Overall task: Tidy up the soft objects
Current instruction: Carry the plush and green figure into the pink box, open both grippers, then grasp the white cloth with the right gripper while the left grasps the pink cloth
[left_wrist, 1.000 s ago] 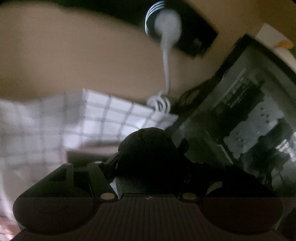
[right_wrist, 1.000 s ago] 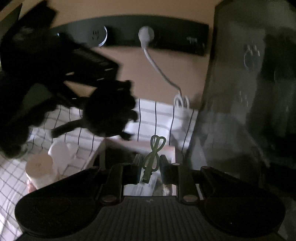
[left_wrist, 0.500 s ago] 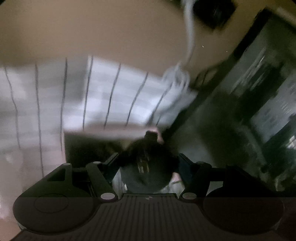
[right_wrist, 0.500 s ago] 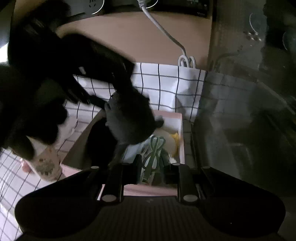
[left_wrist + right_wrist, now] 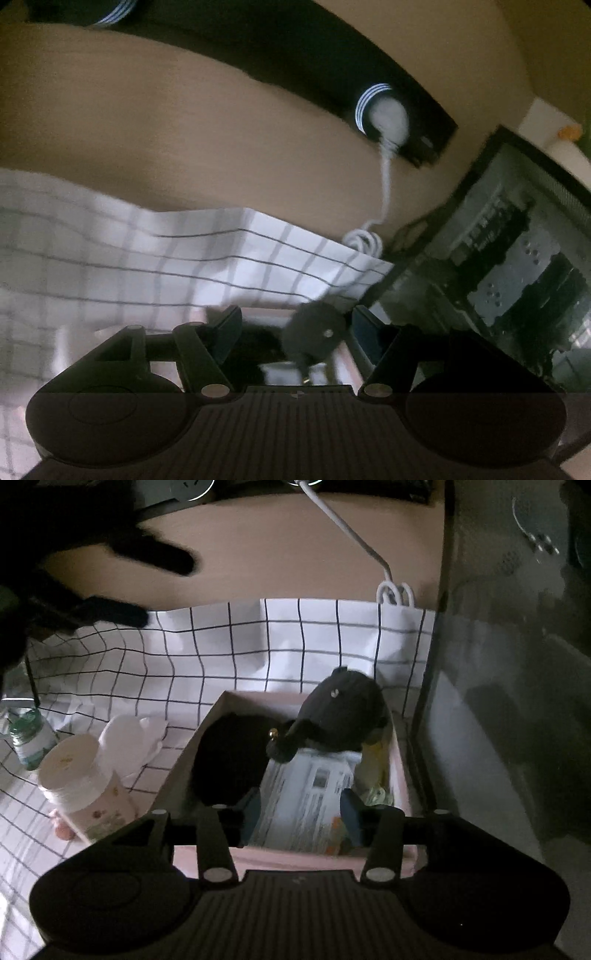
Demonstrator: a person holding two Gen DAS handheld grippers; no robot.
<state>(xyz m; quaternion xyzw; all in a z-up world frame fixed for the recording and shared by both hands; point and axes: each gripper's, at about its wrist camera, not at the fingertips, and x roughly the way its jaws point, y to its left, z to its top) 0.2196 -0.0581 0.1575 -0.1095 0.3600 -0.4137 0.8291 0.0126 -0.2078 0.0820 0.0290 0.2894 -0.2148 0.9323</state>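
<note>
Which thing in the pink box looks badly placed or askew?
The black plush toy lies tilted at the far right corner of the pink box, partly over its rim and propped on a printed packet, not settled flat inside.

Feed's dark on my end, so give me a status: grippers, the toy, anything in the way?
Right gripper open, jaws just opening, nothing clamped. Left gripper open. Black plush toy in the pink box, on papers. Nothing blocking.
</note>
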